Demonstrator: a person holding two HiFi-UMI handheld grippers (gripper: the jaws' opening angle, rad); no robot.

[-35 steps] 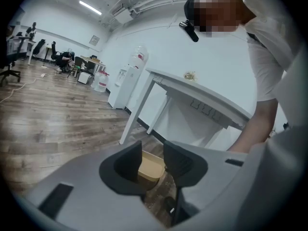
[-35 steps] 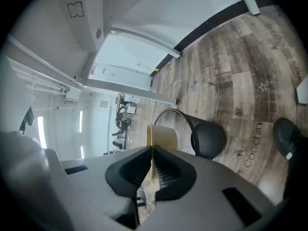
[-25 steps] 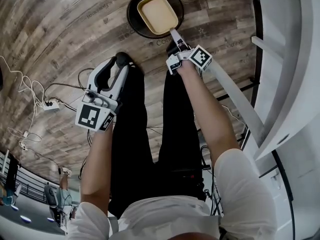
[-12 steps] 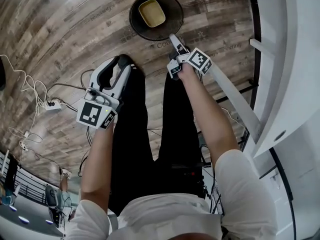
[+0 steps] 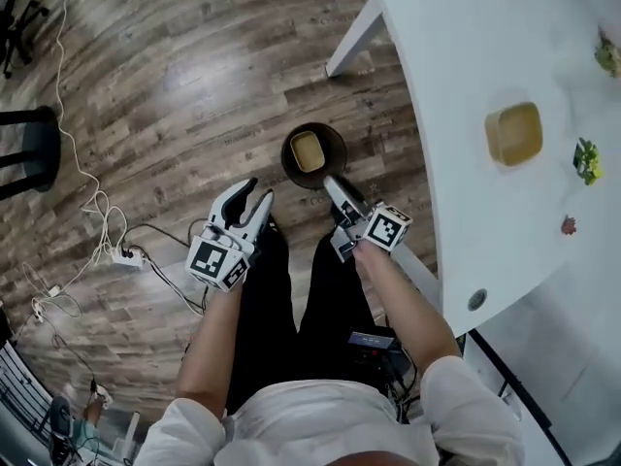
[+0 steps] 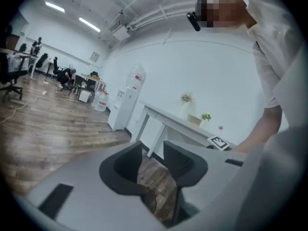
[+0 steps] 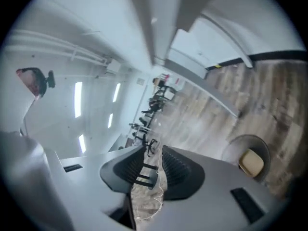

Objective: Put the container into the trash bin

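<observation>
A tan square container [image 5: 308, 150] lies inside the dark round trash bin [image 5: 333, 140] on the wooden floor, and shows again [image 7: 251, 162] in the bin [image 7: 239, 146] at the lower right of the right gripper view. My right gripper [image 5: 335, 184] hangs just this side of the bin; its jaws are closing with nothing between them [image 7: 154, 165]. My left gripper [image 5: 254, 202] is to the left of the bin, open and empty [image 6: 153, 160]. Neither gripper touches the container.
A white table [image 5: 456, 85] fills the right side, with a second tan container [image 5: 514, 133], small green plants [image 5: 587, 160] and a red bit [image 5: 568, 225] on it. One table leg [image 5: 351, 37] stands beyond the bin. Cables and a power strip [image 5: 121, 255] lie at left.
The right gripper held the container over the bin, then let it go; it now lies in the bin. Both grippers have risen away from the floor and the tabletop has come into view.
</observation>
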